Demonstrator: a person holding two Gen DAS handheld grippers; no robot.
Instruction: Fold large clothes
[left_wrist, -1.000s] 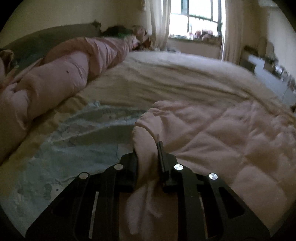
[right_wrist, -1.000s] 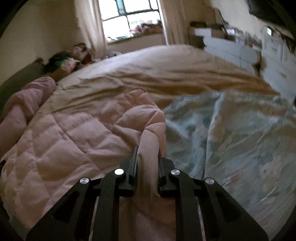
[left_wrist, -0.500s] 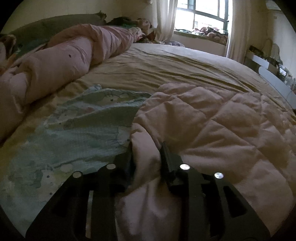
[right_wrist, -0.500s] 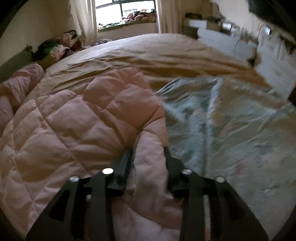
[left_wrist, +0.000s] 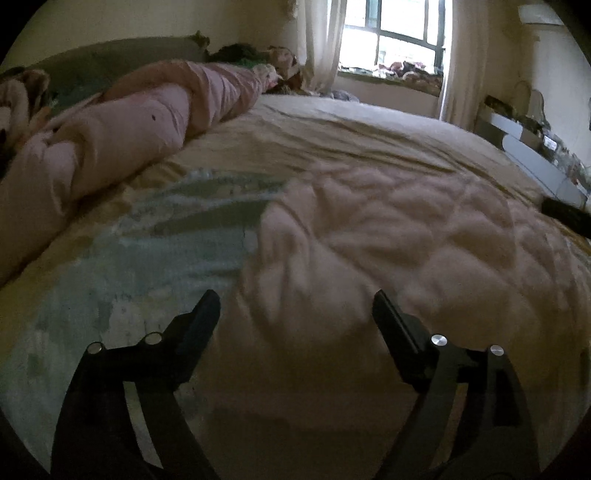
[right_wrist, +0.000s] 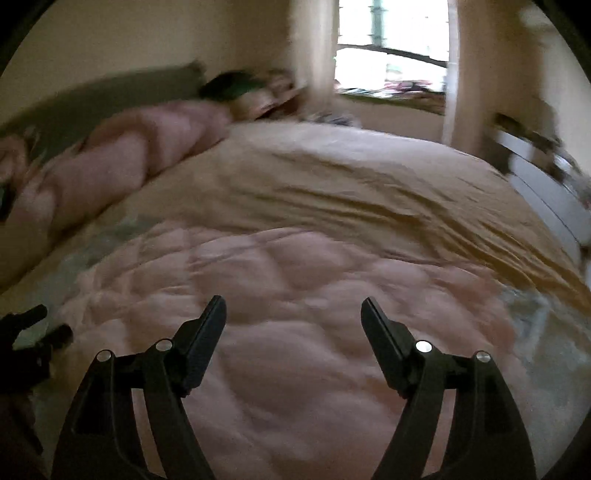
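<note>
Left wrist view: the left gripper (left_wrist: 291, 306) hangs with its jaws spread wide and nothing between them; half a second ago they pinched a fold of the pink quilted garment (left_wrist: 388, 236).
Right wrist view: the right gripper (right_wrist: 293, 314) is likewise wide open and empty, where it too gripped the cloth a moment back.
Meaning: both edges are let go, so, as I judge it, one fold is laid down and the next grasp is due.
Garment place: it lies flat on the bed (left_wrist: 332, 140), over the blue printed sheet (left_wrist: 147, 258), on the window (left_wrist: 399, 40) side of both grippers.
Long axis: it seems to run crosswise to the line toward the window, though blur hides its far ends.
Beside: a rolled pink duvet (left_wrist: 122, 129) lies well apart along the headboard side.
</note>
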